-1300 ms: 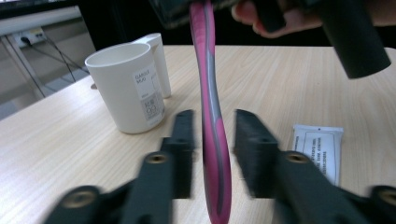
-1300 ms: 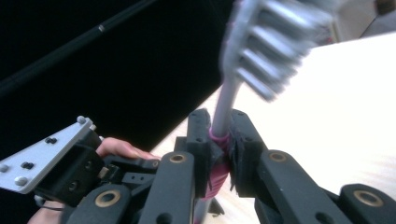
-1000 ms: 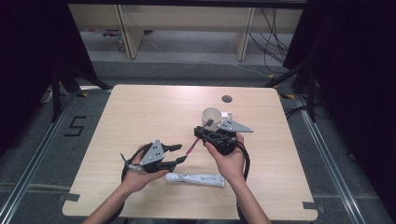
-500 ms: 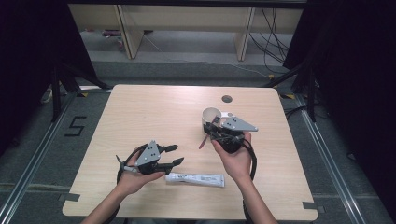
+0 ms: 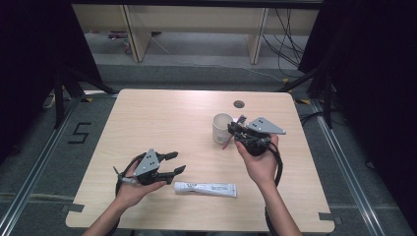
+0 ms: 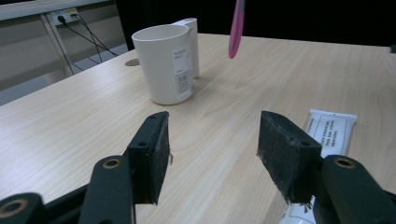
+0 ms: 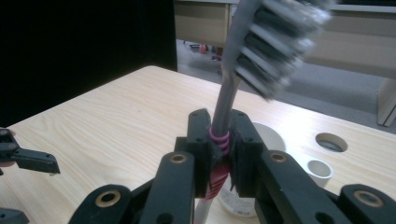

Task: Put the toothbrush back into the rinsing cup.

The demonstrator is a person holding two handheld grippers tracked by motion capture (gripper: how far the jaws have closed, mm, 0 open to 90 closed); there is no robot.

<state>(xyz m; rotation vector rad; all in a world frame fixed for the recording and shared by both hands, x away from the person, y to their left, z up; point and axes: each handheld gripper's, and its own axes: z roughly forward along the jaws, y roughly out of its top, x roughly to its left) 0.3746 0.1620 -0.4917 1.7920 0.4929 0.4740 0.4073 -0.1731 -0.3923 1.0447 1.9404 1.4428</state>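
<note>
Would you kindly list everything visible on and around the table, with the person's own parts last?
Table: one, light wood, centre.
Mug: one, white, upright, far right part of the table.
Toothbrush: one, pink and grey, clamped in the right gripper beside the mug.
Tube: one, white, lying flat near the front edge.
Cable hole: one, round, beyond the mug.
Left gripper: black, jaws open, empty, beside the tube.
Right gripper: black, shut on the toothbrush.
Hands: two, one on each gripper.

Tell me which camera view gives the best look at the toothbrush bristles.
The right gripper view: the toothbrush stands clamped in the right gripper, with its bristle head close up, though slightly blurred. The left gripper view shows just the pink handle tip hanging near the mug. The high view shows a small pink sliver.
</note>
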